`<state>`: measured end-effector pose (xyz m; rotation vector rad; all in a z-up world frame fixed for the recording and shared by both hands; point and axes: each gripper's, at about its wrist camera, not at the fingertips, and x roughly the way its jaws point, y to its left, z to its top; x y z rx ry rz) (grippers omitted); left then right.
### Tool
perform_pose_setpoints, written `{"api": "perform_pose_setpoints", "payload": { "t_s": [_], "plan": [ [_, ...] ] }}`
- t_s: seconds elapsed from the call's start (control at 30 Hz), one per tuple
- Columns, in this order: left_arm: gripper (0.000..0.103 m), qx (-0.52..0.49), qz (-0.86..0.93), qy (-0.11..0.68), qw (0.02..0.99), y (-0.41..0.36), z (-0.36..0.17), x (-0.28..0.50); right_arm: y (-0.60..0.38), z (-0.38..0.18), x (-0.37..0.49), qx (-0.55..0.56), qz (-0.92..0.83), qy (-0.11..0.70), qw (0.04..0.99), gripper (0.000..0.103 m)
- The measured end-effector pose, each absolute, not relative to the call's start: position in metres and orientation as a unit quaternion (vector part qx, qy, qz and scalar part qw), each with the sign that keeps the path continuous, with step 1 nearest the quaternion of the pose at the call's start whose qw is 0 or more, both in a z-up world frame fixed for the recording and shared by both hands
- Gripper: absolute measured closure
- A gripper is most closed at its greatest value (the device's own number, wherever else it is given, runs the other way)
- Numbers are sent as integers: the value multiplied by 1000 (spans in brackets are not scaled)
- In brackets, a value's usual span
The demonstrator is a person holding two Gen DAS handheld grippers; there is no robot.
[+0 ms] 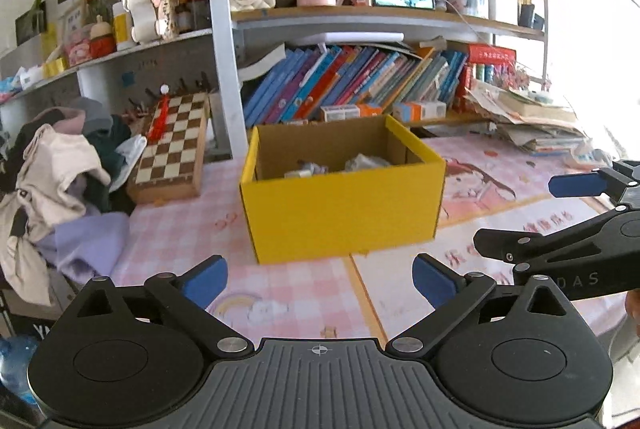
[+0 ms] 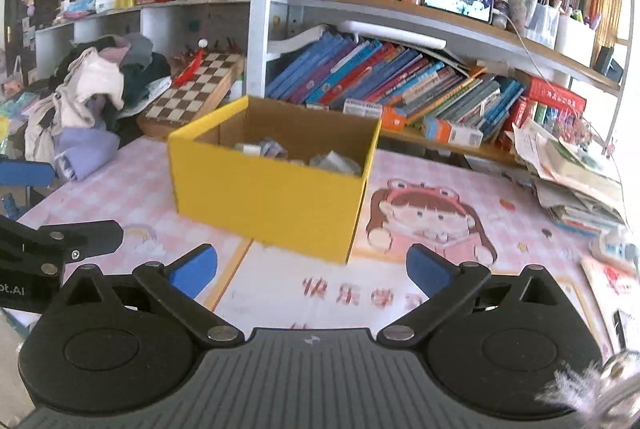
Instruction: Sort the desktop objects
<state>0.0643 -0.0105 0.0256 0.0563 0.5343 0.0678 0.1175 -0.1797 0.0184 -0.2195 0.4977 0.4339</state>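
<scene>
One open yellow cardboard box sits at 12 o'clock on the pink checked table, with a few small pale items inside. One wooden chessboard leans at 10 o'clock. Left hand-held gripper and right hand-held gripper both gape apart, holding nothing.

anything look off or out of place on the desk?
Yes. A heap of crumpled clothes spills onto the pink checked desk mat left of the open yellow cardboard box. A wooden chessboard leans askew beside the heap. A slumping stack of papers sits at the right.
</scene>
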Motion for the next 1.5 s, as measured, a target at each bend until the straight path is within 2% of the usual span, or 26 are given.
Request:
{"api": "perform_pose_setpoints", "payload": {
  "t_s": [0.3, 0.63, 1.13, 1.5],
  "plan": [
    [2, 29, 37, 264, 963, -14, 22, 41, -180, 10, 89, -102, 186, 256, 943, 0],
    [2, 26, 33, 296, 954, -19, 10, 21, -186, -4, 69, -71, 161, 304, 936, 0],
    [2, -16, 26, 345, 938, -15, -9, 16, -180, -12, 57, -101, 165, 325, 926, 0],
    [2, 3, 35, 358, 933, -23, -15, 19, -184, -16, 60, -97, 156, 337, 924, 0]
  ]
}}
